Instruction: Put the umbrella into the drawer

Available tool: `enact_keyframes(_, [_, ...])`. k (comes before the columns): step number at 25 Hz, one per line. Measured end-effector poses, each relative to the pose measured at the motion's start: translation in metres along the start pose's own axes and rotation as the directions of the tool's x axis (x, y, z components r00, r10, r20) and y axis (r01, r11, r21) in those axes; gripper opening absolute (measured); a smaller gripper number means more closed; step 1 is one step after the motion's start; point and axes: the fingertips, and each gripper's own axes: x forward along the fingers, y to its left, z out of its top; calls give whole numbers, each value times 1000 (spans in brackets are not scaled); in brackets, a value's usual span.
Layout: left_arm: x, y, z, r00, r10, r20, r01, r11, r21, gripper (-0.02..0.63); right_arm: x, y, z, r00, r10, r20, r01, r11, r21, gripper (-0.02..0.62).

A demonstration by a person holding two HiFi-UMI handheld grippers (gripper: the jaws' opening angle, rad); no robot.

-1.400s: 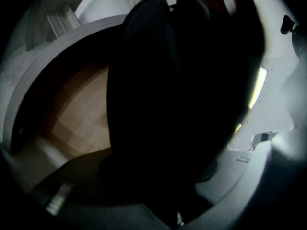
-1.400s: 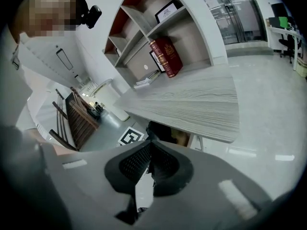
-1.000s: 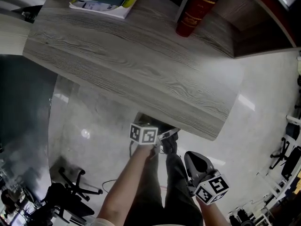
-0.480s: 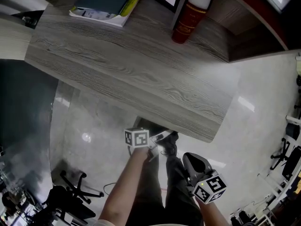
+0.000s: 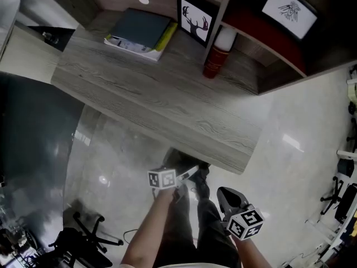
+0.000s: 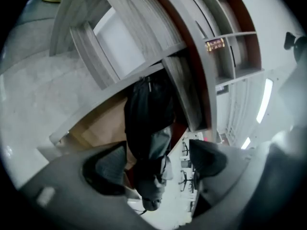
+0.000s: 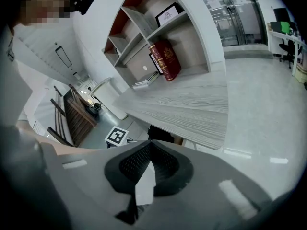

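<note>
- Below me runs a grey wood-grain desk top (image 5: 167,99), with a stack of books (image 5: 139,29) and a framed deer picture (image 5: 196,18) at its back.
- Shelving (image 5: 245,15) with red-brown backs stands behind it.
- The floor (image 5: 290,149) is pale, glossy and catches light.
- A black office chair (image 5: 83,233) sits lower left.

Umbrella (image 6: 147,114) — near end blurred, drawer (image 6: 93,128) mostly hidden under desk (image 5: 167,99)

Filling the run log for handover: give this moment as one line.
left gripper: jaws just opened, umbrella loose between them | umbrella: at the drawer | right gripper: shut, empty
</note>
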Motion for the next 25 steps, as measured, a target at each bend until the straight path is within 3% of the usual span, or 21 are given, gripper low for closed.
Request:
enact_keyframes(4, [-30, -22, 2, 1000, 14, 24, -15, 1000, 10, 389, -21, 10, 5, 999, -26, -28, 25, 999, -29, 5])
enact_keyframes(8, [-68, -69, 9, 1000, 4, 29, -6, 997, 80, 322, -45, 30, 10, 997, -47, -66, 43, 997, -63, 5])
enact_keyframes(14, [-135, -147, 32, 999, 3, 50, -15, 974, 225, 270, -77, 78, 41, 999, -51, -9, 51, 998, -49, 5])
enact_keyframes(18, [-164, -193, 52, 996, -39, 77, 13, 951, 309, 226, -92, 99, 63, 997, -56, 48, 57, 998, -27, 5])
enact_keyframes(25, [-203, -231, 43, 994, -24, 103, -20, 914, 405, 158, -135, 121, 70, 987, -63, 147, 61, 998, 20, 5])
